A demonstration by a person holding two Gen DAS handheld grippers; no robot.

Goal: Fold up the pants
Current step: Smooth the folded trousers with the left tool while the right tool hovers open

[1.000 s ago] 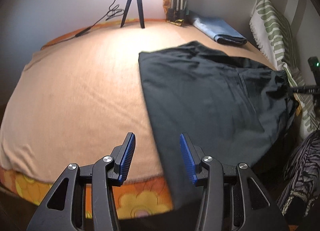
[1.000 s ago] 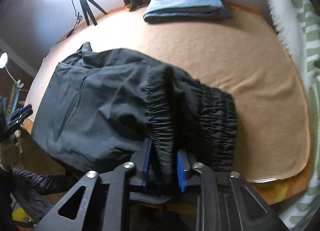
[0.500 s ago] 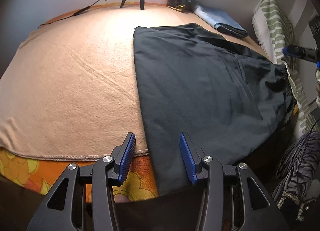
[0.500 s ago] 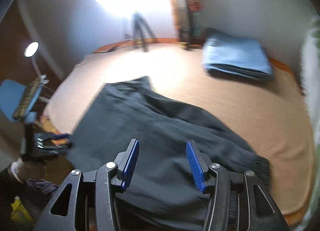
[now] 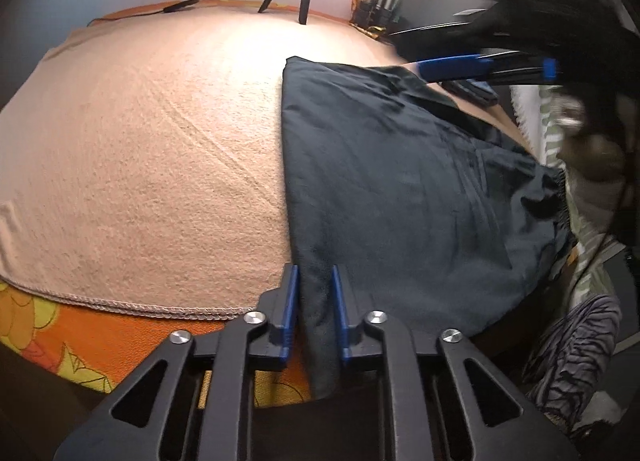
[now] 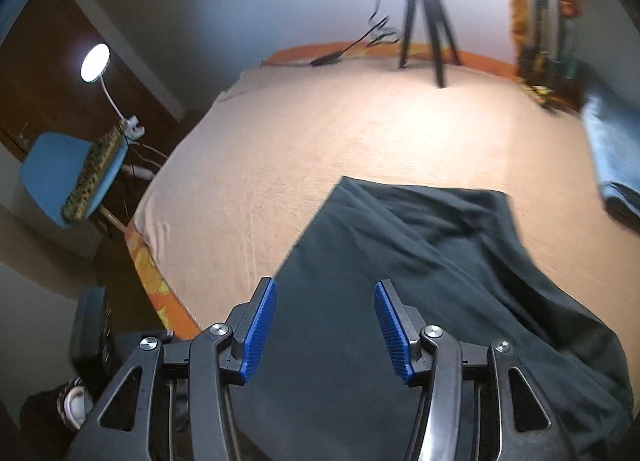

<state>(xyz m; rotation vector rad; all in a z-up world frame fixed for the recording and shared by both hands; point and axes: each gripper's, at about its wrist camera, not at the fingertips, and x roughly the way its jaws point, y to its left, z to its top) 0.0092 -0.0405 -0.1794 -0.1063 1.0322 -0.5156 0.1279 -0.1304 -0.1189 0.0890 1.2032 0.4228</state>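
Observation:
Dark grey pants lie spread on the right half of a peach bed cover, with their near edge hanging over the bedside. My left gripper is closing on the pants' left near edge, and a fold of the cloth stands pinched between its blue pads. In the right wrist view my right gripper hovers open over the pants, with nothing between its fingers. The left wrist view also catches that right gripper as a blur above the pants' far end.
A black tripod and a cable stand at the bed's far edge. Folded blue cloth lies at the far right. A blue chair and a lamp stand left of the bed. A striped garment hangs at the near right.
My left gripper has shut onto the pants' near left edge. My right gripper let go of the elastic waistband, opened, and swept across over the pants toward their far end.

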